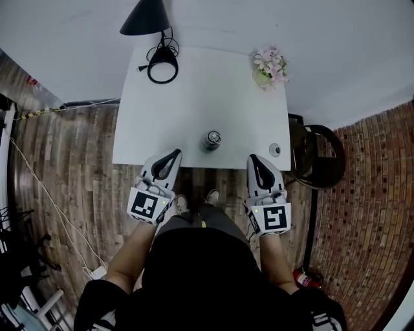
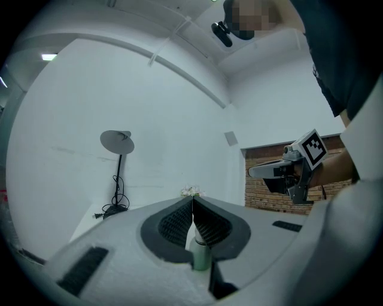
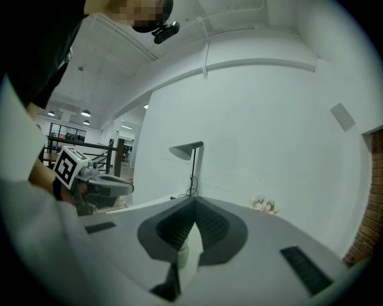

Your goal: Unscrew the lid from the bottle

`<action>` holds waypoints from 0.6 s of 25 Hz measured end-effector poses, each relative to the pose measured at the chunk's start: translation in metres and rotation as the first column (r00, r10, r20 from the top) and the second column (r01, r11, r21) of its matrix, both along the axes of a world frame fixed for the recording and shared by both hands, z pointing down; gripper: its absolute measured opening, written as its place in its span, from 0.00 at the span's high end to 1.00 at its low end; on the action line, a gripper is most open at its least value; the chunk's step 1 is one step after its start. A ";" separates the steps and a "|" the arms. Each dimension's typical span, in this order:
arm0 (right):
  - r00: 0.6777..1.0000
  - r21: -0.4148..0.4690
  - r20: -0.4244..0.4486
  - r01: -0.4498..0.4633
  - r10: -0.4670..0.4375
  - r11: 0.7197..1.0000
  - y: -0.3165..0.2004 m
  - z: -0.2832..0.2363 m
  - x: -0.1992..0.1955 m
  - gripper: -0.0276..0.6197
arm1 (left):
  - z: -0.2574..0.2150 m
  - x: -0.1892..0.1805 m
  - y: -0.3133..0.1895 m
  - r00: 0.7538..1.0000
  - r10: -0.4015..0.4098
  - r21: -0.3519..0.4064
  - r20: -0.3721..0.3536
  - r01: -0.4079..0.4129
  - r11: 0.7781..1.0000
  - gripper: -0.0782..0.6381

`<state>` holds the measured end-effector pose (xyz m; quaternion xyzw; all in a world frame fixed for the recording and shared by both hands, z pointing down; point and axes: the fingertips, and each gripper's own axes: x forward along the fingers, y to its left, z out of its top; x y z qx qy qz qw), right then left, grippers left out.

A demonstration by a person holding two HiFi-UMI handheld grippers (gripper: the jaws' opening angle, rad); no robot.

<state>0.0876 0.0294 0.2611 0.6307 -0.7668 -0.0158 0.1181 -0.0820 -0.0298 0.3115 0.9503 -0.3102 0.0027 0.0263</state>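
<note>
HEAD VIEW
Table [image 1: 194, 97]: white, set against the wall, with wood floor on either side of it.
Bottle [image 1: 213, 139]: upright on the table, near the front edge and about midway between your two tools.
Small round disc [image 1: 275, 150]: lies on the table to the right of the bottle, well apart from it. You cannot tell whether it is the lid.
Lamp [image 1: 145, 16]: black shade at the far left corner, with its round base and coiled cord on the table.
Flowers [image 1: 270, 64]: pink and white, in a small pot at the far right corner.
Chair [image 1: 317, 155]: dark, just beside the table's right edge.
Left gripper [image 1: 173, 156]: in your left hand, its tip at the table's near edge, left of the bottle and clear of it.
Right gripper [image 1: 253, 158]: in your right hand, its tip at the near edge, right of the bottle and clear of it.

LEFT GRIPPER VIEW
Tool state: the jaws are pressed together at the tips, with nothing between them.
Bottle [image 2: 200, 254]: green, seen beyond the jaws through the gap under their tips, untouched.
Also seen: lamp [image 2: 116, 141], flowers [image 2: 190, 191], and the right gripper [image 2: 254, 172] before a brick wall [image 2: 258, 197].

RIGHT GRIPPER VIEW
Tool state: the jaws are closed tip to tip and hold nothing.
Bottle [image 3: 182, 257]: pale and blurred, beyond the jaws and below their tips, not touched.
Also seen: lamp [image 3: 187, 149], flowers [image 3: 263, 204], and the left gripper [image 3: 125, 187] at the left.
</note>
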 end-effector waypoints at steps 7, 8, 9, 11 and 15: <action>1.000 0.010 0.011 0.028 -0.028 1.000 -0.024 -0.004 0.016 0.94 | -0.001 0.013 -0.005 0.999 -0.019 -0.023 0.033 0.020 1.000 0.86; 0.999 0.007 0.011 0.034 -0.034 0.999 -0.027 -0.003 0.018 0.94 | -0.002 0.015 -0.006 0.999 -0.023 -0.027 0.028 0.024 0.999 0.86; 0.999 0.003 0.011 0.040 -0.040 0.999 -0.029 -0.002 0.019 0.94 | 0.000 0.017 -0.008 0.999 -0.024 -0.021 0.028 0.025 0.999 0.86; 0.999 -0.009 0.016 0.049 -0.049 0.999 -0.034 0.003 0.021 0.94 | 0.005 0.021 -0.009 0.999 -0.021 -0.011 0.044 0.022 1.000 0.86; 0.998 -0.043 0.034 0.057 -0.056 0.997 -0.042 0.023 0.023 0.94 | 0.029 0.029 -0.011 0.998 -0.019 -0.055 0.058 0.022 0.998 0.86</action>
